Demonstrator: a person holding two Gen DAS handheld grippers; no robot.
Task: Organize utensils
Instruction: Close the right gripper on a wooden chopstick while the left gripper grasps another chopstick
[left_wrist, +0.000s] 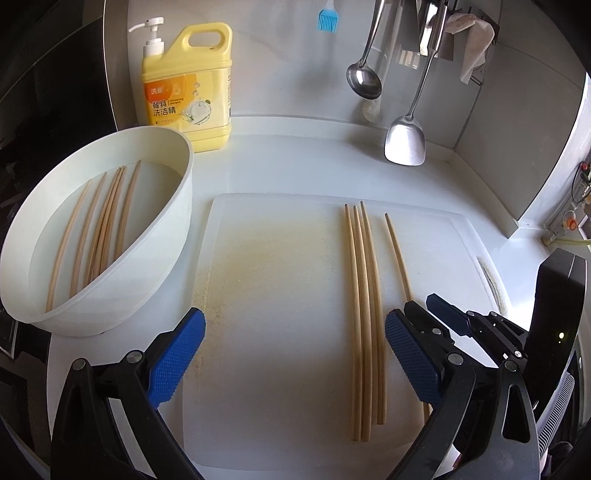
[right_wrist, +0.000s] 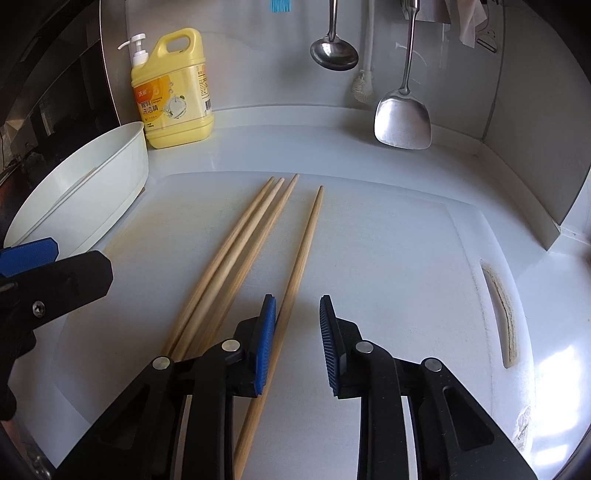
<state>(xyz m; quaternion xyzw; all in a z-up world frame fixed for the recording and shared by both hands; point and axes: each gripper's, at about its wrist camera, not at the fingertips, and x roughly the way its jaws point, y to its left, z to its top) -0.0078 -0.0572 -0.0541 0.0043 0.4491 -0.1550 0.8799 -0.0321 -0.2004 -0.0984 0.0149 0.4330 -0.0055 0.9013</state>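
Between the right gripper's (right_wrist: 297, 332) parted blue pads lay a lone chopstick (right_wrist: 295, 280), against the left pad, unpinched, on the cutting board (right_wrist: 406, 258). Left gripper (left_wrist: 295, 350) hung spread wide, three chopsticks (left_wrist: 364, 314) between its fingers, the white basin (left_wrist: 159, 236) beyond its left finger.

The only writing I can read is on the yellow detergent bottle (left_wrist: 188, 88) at the upper left of my left view. Its orange patch carries small white characters I cannot make out, and below it the label reads 餐具洗洁精, with tiny English print beside it, too small to read.
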